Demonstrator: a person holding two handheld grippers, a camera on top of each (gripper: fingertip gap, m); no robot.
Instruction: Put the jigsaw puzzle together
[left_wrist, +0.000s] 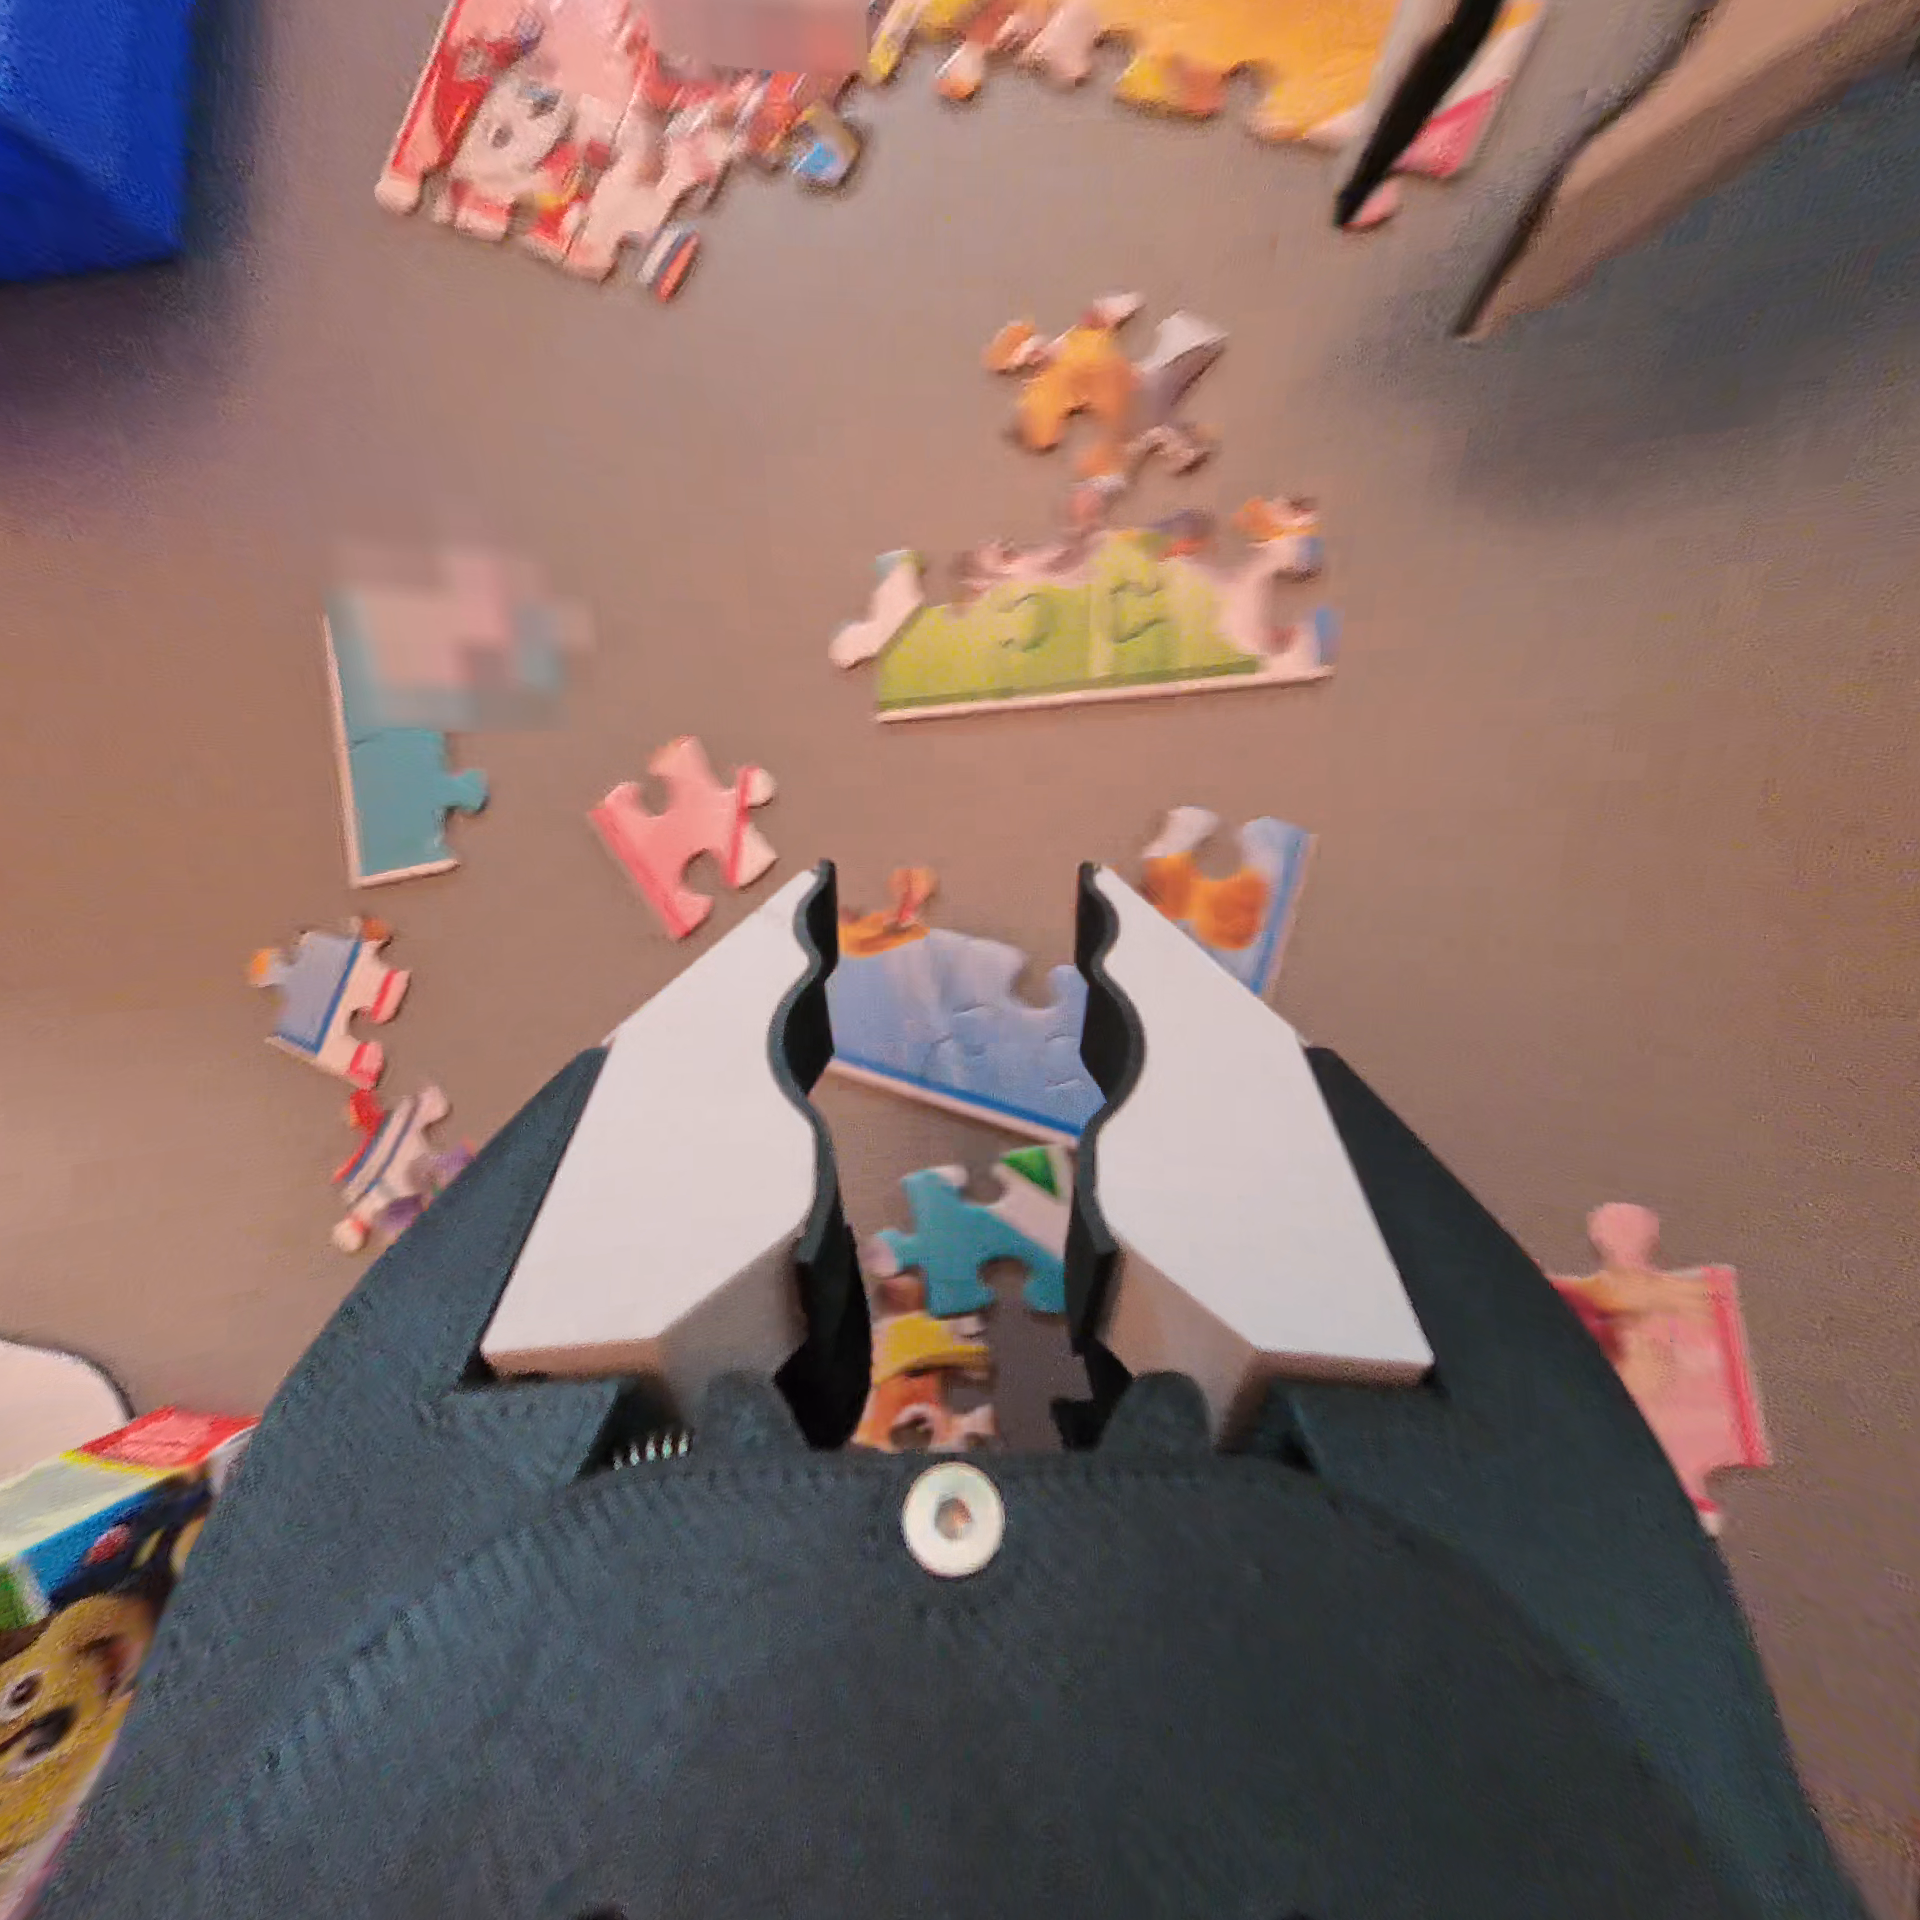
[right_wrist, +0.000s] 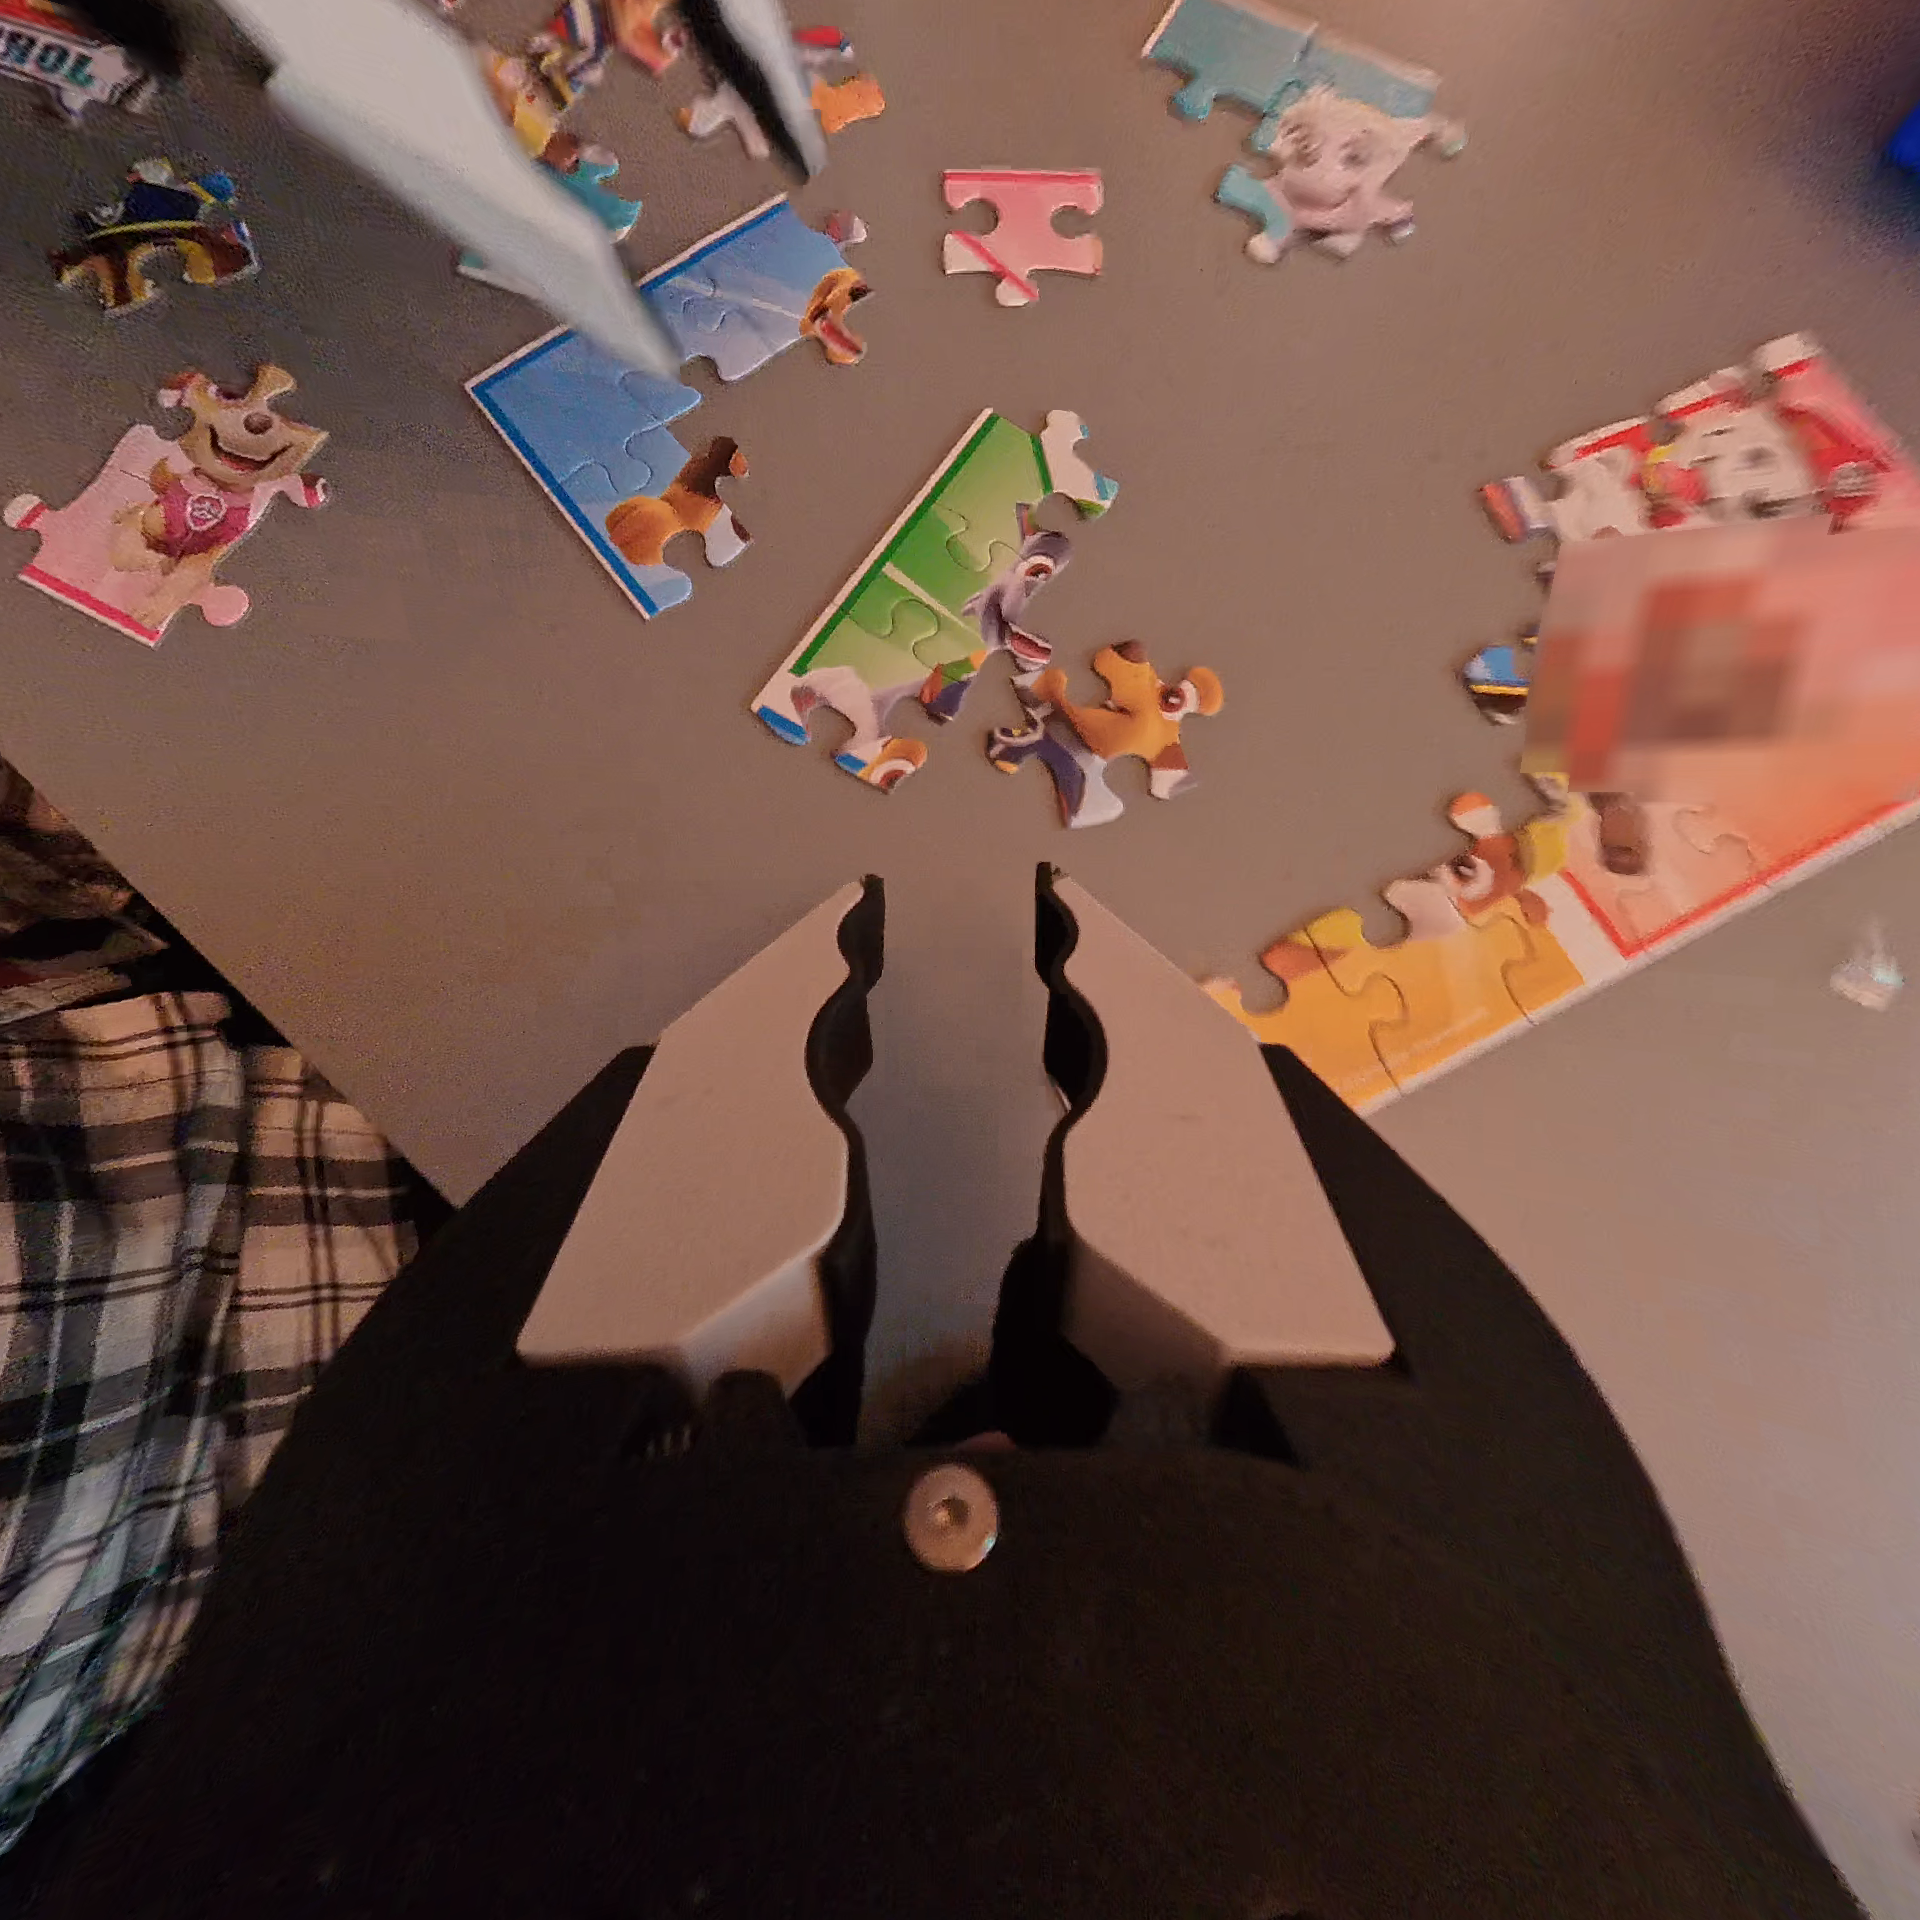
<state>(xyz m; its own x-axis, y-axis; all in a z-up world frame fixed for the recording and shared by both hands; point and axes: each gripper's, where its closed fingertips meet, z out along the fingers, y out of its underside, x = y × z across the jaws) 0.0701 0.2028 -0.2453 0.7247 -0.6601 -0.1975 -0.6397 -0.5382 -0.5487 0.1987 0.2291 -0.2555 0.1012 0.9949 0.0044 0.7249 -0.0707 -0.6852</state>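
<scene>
While both grippers hover over the grey table (right_wrist: 1558, 1299), nothing is pinched.
Left gripper (left_wrist: 954, 883): fingers spread, empty, above blue section (left_wrist: 956, 1023).
Right gripper (right_wrist: 958, 883): fingers spread, empty, over bare table.
Green section (right_wrist: 935, 582): 12 o'clock of right gripper, dog piece (right_wrist: 1117, 727) just beside it.
Pink piece (right_wrist: 1023, 234): farther, 12 o'clock, lying alone.
Yellow section (right_wrist: 1423, 987): 2 o'clock, near right gripper.
Teal section (right_wrist: 1299, 135): far, 1 o'clock.
</scene>
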